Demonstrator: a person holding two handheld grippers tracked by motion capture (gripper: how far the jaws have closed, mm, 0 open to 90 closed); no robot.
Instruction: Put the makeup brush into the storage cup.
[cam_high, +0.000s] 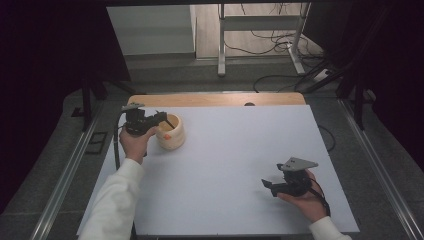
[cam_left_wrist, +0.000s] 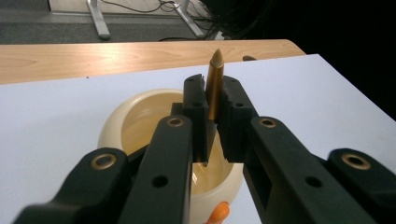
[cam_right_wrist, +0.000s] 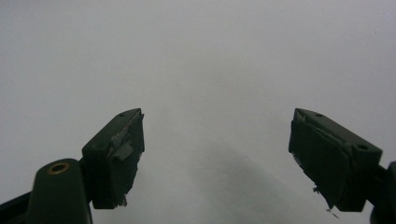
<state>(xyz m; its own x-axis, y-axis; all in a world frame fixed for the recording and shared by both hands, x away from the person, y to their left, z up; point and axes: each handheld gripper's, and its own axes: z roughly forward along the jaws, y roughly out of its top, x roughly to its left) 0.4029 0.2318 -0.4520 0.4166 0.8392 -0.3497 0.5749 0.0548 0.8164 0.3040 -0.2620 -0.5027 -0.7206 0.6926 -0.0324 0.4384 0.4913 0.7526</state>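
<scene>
While the left gripper (cam_left_wrist: 214, 116) hung over the cream bowl (cam_high: 170, 132), its jaws pinched a thin golden-brown stick (cam_left_wrist: 214, 86) upright. Well right of the bowl, the right gripper (cam_high: 276, 183) rested, jaws spread. Risk: a slack pinch lets the stick tilt or drop.
</scene>
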